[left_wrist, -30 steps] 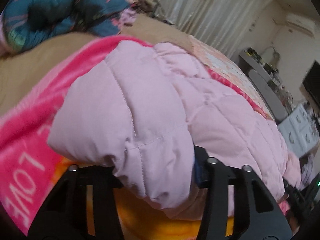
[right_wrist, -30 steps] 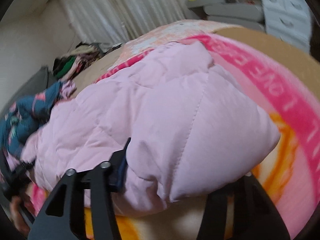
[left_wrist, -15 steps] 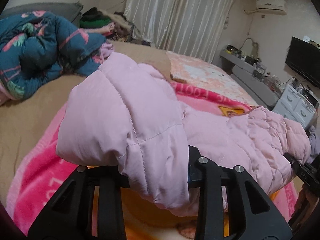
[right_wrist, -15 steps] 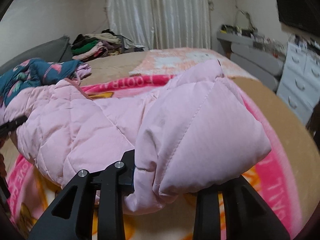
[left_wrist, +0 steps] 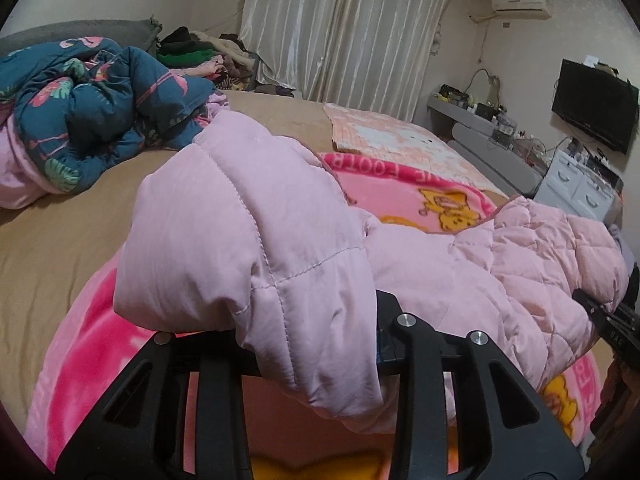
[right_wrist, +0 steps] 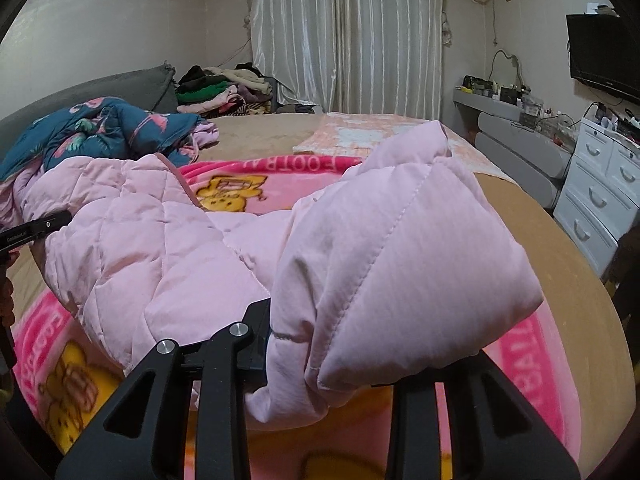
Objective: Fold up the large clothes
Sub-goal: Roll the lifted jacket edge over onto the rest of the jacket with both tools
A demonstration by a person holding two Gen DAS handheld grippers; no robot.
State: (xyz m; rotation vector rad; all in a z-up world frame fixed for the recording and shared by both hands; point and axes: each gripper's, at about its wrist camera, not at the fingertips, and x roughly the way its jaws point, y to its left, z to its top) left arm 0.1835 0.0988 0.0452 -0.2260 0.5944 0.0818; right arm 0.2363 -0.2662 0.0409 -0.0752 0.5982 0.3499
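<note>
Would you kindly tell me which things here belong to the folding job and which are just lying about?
In the job: pink jacket, left gripper, right gripper, both clamped on it.

Lying about: pink blanket, blue quilt, clothes pile, television.

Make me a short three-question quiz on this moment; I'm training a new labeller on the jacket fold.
1. True or false: both grippers are shut on the pink jacket.
2. What lies directly under the jacket: A) pink cartoon blanket, B) blue floral quilt, C) bare floor?
3. Fill in: beyond the bed hangs a pale ____.

Key: 1 true: left gripper and right gripper each pinch an end. 2 A. 3 curtain.
</note>
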